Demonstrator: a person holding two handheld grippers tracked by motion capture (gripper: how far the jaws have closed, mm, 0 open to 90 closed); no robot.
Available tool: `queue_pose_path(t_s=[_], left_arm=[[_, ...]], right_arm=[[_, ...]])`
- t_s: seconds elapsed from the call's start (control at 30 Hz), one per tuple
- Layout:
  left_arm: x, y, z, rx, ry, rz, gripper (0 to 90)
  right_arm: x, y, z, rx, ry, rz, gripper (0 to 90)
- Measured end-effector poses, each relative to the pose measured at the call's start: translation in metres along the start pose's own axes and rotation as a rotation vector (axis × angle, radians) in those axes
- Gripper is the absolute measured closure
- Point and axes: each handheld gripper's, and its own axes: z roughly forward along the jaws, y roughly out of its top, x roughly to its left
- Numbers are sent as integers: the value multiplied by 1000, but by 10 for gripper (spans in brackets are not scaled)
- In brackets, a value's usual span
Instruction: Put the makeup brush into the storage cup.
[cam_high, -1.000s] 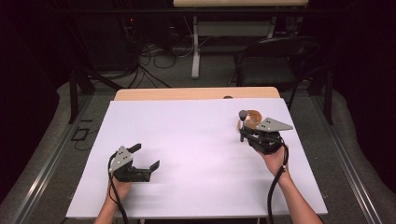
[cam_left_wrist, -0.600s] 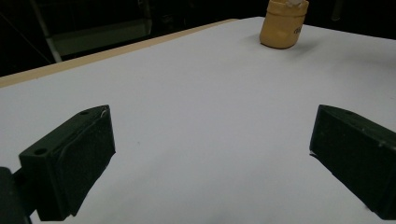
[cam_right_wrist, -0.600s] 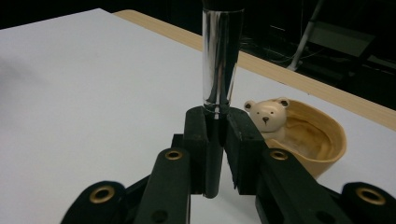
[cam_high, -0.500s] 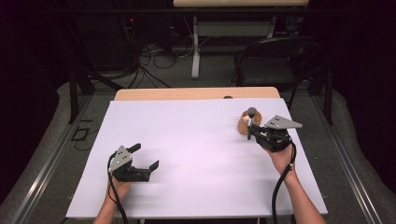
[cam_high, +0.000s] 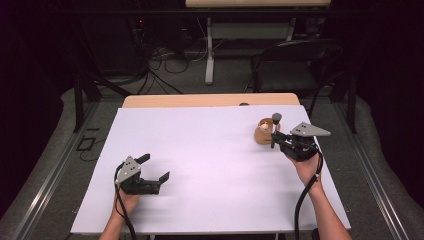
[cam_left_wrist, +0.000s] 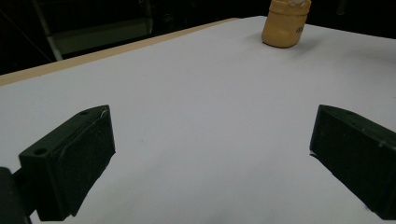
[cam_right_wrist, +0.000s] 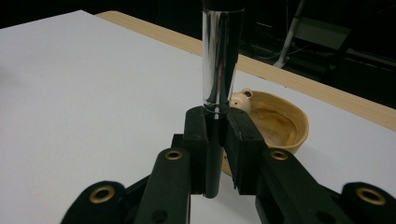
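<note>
Right tongs (cam_right_wrist: 217, 140) pinching upright metal rod (cam_right_wrist: 220, 60), wooden bowl (cam_right_wrist: 280, 122) just behind, left tongs (cam_left_wrist: 210, 163) spread (perhaps resting).

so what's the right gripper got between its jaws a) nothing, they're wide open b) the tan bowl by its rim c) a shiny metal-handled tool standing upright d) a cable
c: in the right gripper view the right gripper is clamped on the upright tool, with the tan bowl just behind it.

The left gripper (cam_high: 152, 170) is resting with jaws wide apart, while the right gripper (cam_high: 274, 136) is clamping tight.
</note>
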Motion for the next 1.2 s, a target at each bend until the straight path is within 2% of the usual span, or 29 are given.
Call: queue_pose_path(t_s=[0.57,1.2], left_arm=[[1,0,-1,-5,-4,5,2],[1,0,1,-1,-10,10,2]], right_arm=[[-7,-1,-2,-2,-11,13,790],[-20,4,-6,-13,-46,25,790]])
